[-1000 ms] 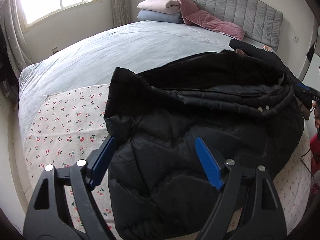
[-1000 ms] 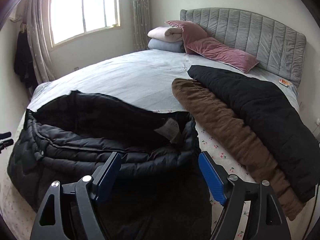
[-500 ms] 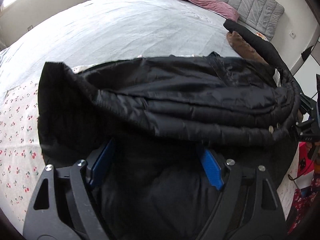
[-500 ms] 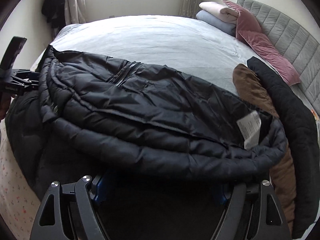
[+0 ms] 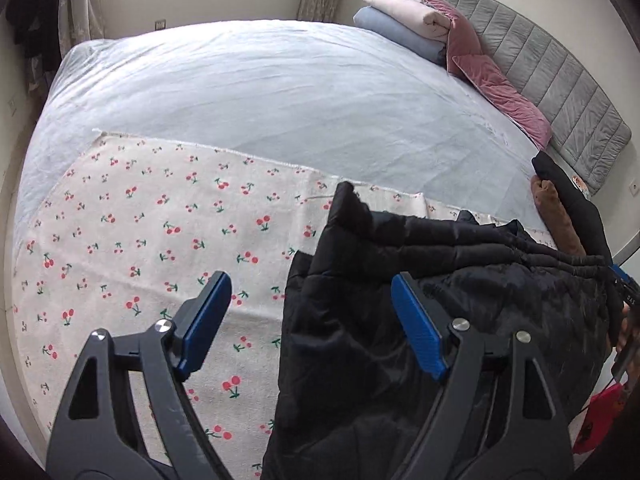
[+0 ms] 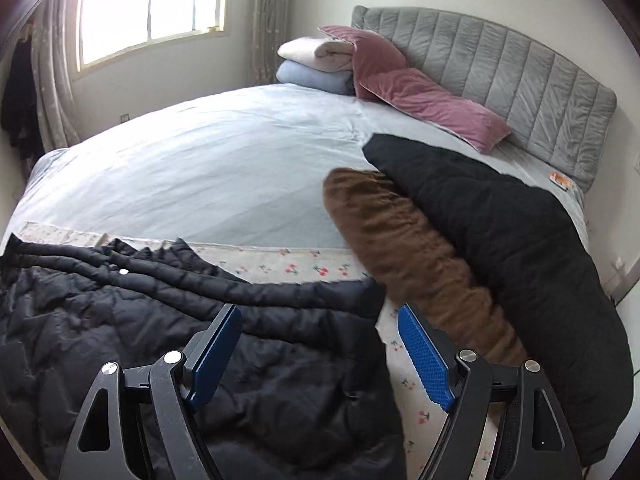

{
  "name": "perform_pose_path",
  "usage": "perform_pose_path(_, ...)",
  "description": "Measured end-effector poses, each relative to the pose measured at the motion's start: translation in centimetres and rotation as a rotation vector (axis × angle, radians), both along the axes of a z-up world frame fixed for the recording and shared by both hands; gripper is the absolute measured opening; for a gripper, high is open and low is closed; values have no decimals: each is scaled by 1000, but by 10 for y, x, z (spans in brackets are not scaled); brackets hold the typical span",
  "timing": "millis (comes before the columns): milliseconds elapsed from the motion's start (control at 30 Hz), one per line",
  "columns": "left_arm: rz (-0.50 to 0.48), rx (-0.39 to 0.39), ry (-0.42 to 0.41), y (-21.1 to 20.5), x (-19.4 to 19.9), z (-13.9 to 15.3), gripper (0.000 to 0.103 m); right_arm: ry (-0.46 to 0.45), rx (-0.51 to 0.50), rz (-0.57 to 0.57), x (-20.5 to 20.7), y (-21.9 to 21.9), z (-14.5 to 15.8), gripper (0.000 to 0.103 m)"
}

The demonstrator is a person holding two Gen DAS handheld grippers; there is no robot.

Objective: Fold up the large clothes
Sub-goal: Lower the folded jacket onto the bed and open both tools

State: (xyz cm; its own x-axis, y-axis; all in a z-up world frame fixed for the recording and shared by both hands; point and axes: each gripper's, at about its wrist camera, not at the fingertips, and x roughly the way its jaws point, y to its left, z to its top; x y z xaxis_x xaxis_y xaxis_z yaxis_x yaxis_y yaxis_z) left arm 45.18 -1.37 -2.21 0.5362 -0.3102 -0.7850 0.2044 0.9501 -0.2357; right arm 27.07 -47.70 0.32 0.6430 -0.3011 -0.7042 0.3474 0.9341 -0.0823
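A black puffer jacket point(image 5: 460, 312) lies bunched on the cherry-print sheet point(image 5: 140, 240) at the near side of the bed. My left gripper point(image 5: 312, 316) hovers open over the jacket's left edge. Its left blue pad is above the sheet and its right pad above the black fabric, and nothing is pinched. In the right wrist view the same jacket point(image 6: 160, 320) fills the lower left. My right gripper point(image 6: 320, 352) stands open over the jacket's right edge, with its right pad above the sheet point(image 6: 416, 408).
A brown garment point(image 6: 412, 272) and a black one point(image 6: 512, 248) lie side by side on the bed's right. Pink pillows point(image 6: 420, 96) and folded blankets point(image 6: 316, 64) sit by the grey headboard point(image 6: 520, 80). A pale blue cover point(image 5: 280, 92) spans the bed. A hand point(image 5: 624, 332) shows at the left view's right edge.
Both grippers have drawn apart from over the jacket's middle to its two ends, the left one rolling as it went. The jacket's raised upper layer now lies lower and flatter. Both stay open.
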Motion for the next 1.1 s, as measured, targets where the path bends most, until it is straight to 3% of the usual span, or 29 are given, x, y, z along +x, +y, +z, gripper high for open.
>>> perform_pose_path(100, 9, -90, 89, 3, 12, -21, 73, 38, 82, -87, 0, -32, -24, 80)
perform_pose_path(133, -1, -141, 107, 0, 15, -25, 56, 48, 108, -103, 0, -39, -31, 66)
perform_pose_path(167, -20, -186, 113, -2, 16, -24, 28, 58, 154, -90, 2, -43, -38, 49)
perform_pose_path(200, -39, -215, 109, -8, 14, -20, 14, 65, 194, -65, 5, -41, -41, 9)
perform_pose_path(267, -57, -197, 24, -22, 6, -3, 7, 27, 162, -70, 6, -32, -36, 8)
perform_pose_path(400, -37, -189, -173, -28, -4, 36, 7, -134, 52, -63, 8, -16, 2, 7)
perform_pose_path(500, 13, -114, -259, -34, 4, 44, 7, -165, -16, -108, 27, -15, 13, 7)
perform_pose_path(567, 43, -37, -263, -39, 18, 35, 8, -136, -34, -132, 46, -16, 7, 7)
perform_pose_path(667, 76, 210, -184, -50, 44, 3, 16, -22, -72, -168, 72, -20, -12, 12)
perform_pose_path(733, 86, 316, -144, -48, 47, -13, 23, 41, -101, -185, 78, -21, -21, 20)
perform_pose_path(800, 109, 297, -171, -44, 36, -5, 24, 36, -117, -178, 72, -14, -19, 27)
perform_pose_path(900, 35, 222, -207, -55, 8, 14, 46, 16, -150, -111, 59, 22, -4, 50)
perform_pose_path(1000, -72, 208, -198, -97, -17, 23, 54, 18, -90, 24, 53, 76, 2, 54)
perform_pose_path(1100, -164, 107, -161, -131, -46, 20, 68, 22, 9, 173, 46, 132, -7, 56)
